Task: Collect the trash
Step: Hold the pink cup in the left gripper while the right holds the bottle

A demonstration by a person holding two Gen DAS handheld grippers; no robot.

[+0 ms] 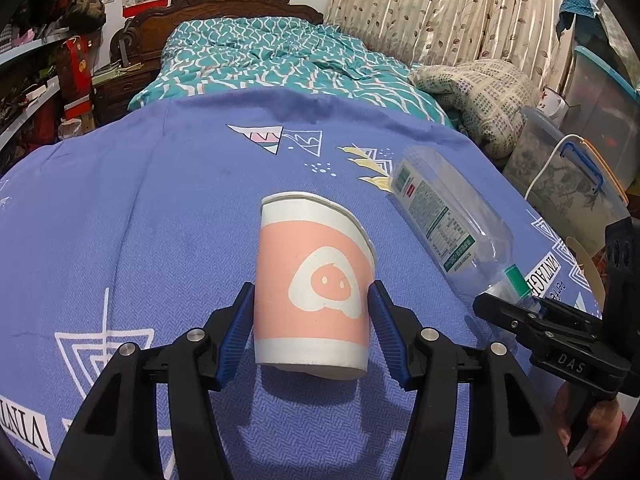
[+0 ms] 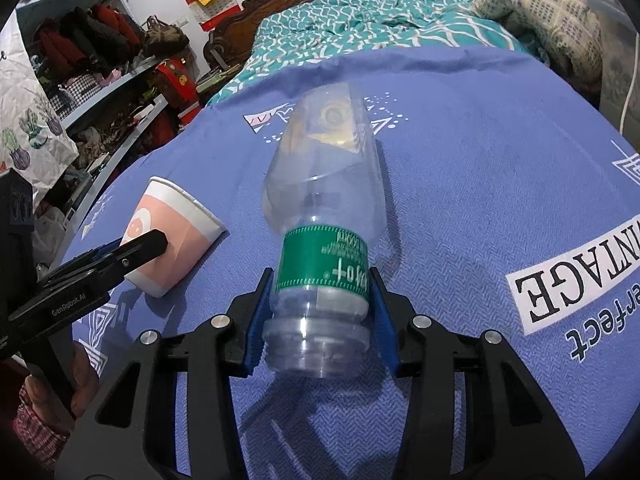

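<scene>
A pink and white paper cup (image 1: 316,296) lies on its side on the blue bedsheet (image 1: 140,220). My left gripper (image 1: 312,304) is shut on the cup, its blue pads (image 1: 240,320) pressing both sides. A clear plastic bottle with a green label (image 2: 324,216) lies on the sheet. My right gripper (image 2: 320,292) is shut on the bottle near its neck end. The bottle also shows in the left wrist view (image 1: 448,216), with the right gripper (image 1: 532,312) on it. The cup (image 2: 172,232) and left gripper (image 2: 120,256) show at the left of the right wrist view.
A teal patterned quilt (image 1: 272,64) covers the far end of the bed under a carved wooden headboard (image 1: 224,0). A folded blanket (image 1: 480,92) and plastic storage boxes (image 1: 568,172) stand at the right. Cluttered shelves (image 2: 92,64) line the left side.
</scene>
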